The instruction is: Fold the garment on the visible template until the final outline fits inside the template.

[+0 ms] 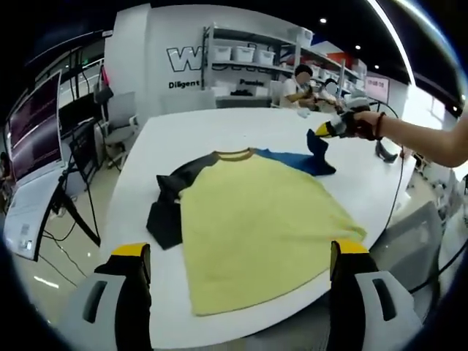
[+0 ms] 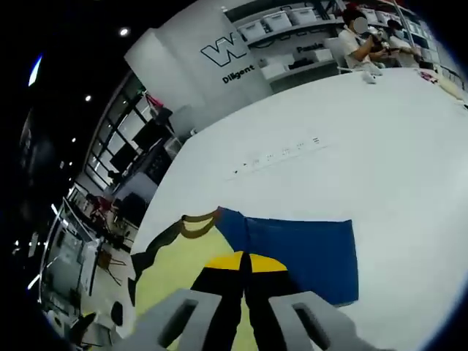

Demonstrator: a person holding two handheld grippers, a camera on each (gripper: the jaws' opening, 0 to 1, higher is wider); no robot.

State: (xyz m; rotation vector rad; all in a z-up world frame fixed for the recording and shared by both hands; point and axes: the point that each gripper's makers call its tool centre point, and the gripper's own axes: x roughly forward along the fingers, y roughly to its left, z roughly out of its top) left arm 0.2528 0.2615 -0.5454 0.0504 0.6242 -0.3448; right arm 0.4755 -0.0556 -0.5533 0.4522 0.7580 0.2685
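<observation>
My right gripper (image 2: 245, 272) grasps the blue sleeve (image 1: 316, 150); left gripper (image 1: 241, 263) released. A careless pull could drag the shirt (image 1: 256, 227) askew across the tabletop (image 1: 219, 131).

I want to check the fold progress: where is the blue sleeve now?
In the left gripper view, the blue sleeve lies on the white table at the yellow shirt's upper right, pinched and lifted by the right claw.

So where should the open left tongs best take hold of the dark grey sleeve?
Probably at the dark grey sleeve's bunched outer edge, coming in from the table's left side: it lies crumpled and raised beside the yellow T-shirt body, with bare tabletop next to it.
</observation>
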